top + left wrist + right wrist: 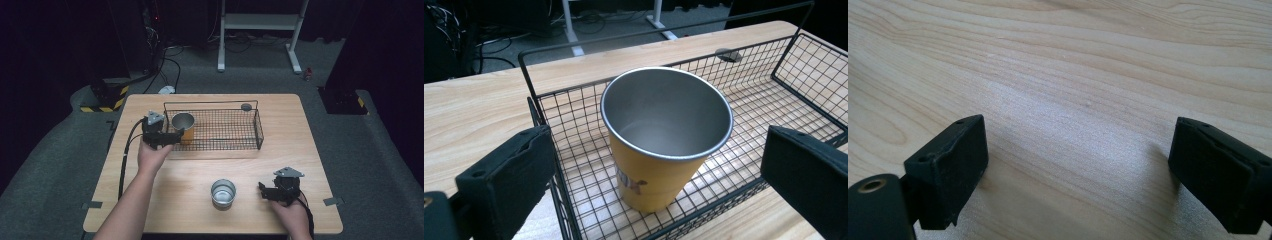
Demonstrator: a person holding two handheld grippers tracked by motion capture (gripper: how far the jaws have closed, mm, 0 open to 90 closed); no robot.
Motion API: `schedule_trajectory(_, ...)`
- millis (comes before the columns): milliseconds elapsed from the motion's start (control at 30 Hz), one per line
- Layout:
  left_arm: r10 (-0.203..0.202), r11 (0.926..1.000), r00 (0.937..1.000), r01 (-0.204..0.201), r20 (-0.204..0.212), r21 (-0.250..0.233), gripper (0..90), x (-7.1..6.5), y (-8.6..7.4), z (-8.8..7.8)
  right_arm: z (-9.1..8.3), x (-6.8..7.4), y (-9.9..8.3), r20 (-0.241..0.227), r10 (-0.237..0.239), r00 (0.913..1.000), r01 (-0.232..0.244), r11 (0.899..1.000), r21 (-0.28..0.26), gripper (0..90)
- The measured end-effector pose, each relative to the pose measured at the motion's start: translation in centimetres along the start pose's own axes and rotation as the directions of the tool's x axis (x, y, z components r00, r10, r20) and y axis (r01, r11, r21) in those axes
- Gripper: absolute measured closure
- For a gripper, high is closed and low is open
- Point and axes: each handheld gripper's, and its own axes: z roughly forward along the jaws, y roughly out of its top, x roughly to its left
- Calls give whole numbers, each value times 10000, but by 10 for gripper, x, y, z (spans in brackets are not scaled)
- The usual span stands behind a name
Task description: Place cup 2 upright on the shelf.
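Left gripper point(176, 136) hovers at the near-left corner of the black wire basket point(250, 145), jaws spread wide, holding nothing. Just beyond them, 1 yellow metal cup point(659, 145) stands upright inside that corner, untouched.

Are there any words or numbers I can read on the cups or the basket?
No readable words.
Yellow cup: a small sticker low on its side, too blurred to read.
Steel cup: nothing to read.
Basket: no label.
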Motion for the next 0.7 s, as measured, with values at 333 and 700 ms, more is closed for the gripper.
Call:
schedule_trajectory(333,111,9999,9999,-111,4,16,22,0,-5,-9,0,0,0,-1,0,10000,0,10000,-1,88)
schedule_trajectory(700,94,9997,10000,-95,8,211,35,4,-27,-22,0,0,0,0,-2,10000,2,10000,1,88)
